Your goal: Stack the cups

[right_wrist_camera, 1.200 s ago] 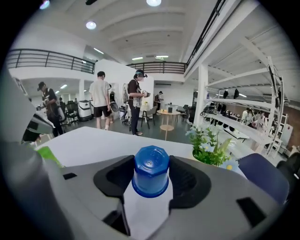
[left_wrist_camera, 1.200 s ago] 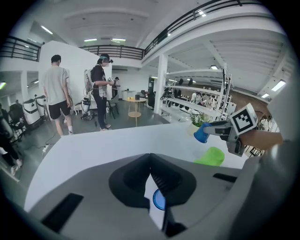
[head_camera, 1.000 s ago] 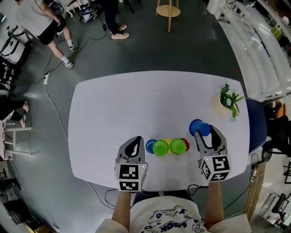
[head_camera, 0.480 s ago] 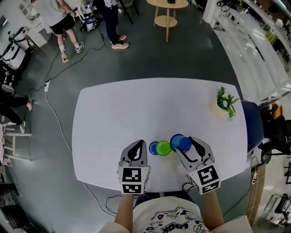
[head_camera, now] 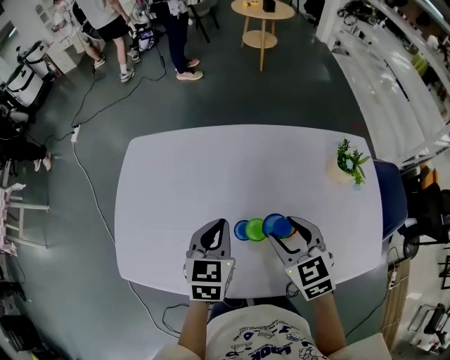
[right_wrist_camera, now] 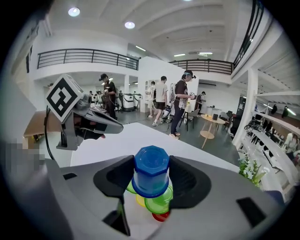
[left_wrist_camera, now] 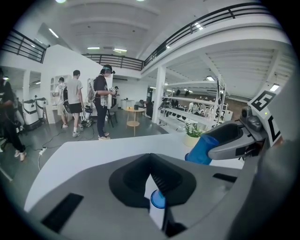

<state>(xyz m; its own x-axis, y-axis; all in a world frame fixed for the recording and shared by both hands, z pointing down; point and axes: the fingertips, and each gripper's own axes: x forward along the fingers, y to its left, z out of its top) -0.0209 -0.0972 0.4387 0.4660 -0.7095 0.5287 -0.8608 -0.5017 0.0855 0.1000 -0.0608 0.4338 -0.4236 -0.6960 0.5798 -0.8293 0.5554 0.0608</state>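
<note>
A row of cups stands near the table's (head_camera: 183,176) front edge: a small blue cup (head_camera: 242,230) (left_wrist_camera: 158,199), then a green cup (head_camera: 256,229). My right gripper (head_camera: 282,230) (right_wrist_camera: 151,178) is shut on a bigger blue cup (head_camera: 278,226) (right_wrist_camera: 151,171) and holds it just above the row's right part. In the right gripper view its closed octagonal end faces the camera. Under it show a green cup (right_wrist_camera: 158,202), a yellow one (right_wrist_camera: 140,201) and a red one (right_wrist_camera: 161,216). My left gripper (head_camera: 217,226) (left_wrist_camera: 152,174) is shut and empty, just left of the small blue cup.
A small potted plant (head_camera: 348,161) (left_wrist_camera: 192,133) stands at the table's far right corner. Past the table, people (head_camera: 112,28) stand on the dark floor with cables, and a round wooden side table (head_camera: 261,14) is beyond them.
My right gripper has carried the bigger blue cup leftward, from right of the row to above its right part. My left gripper has stayed shut beside the small blue cup.
</note>
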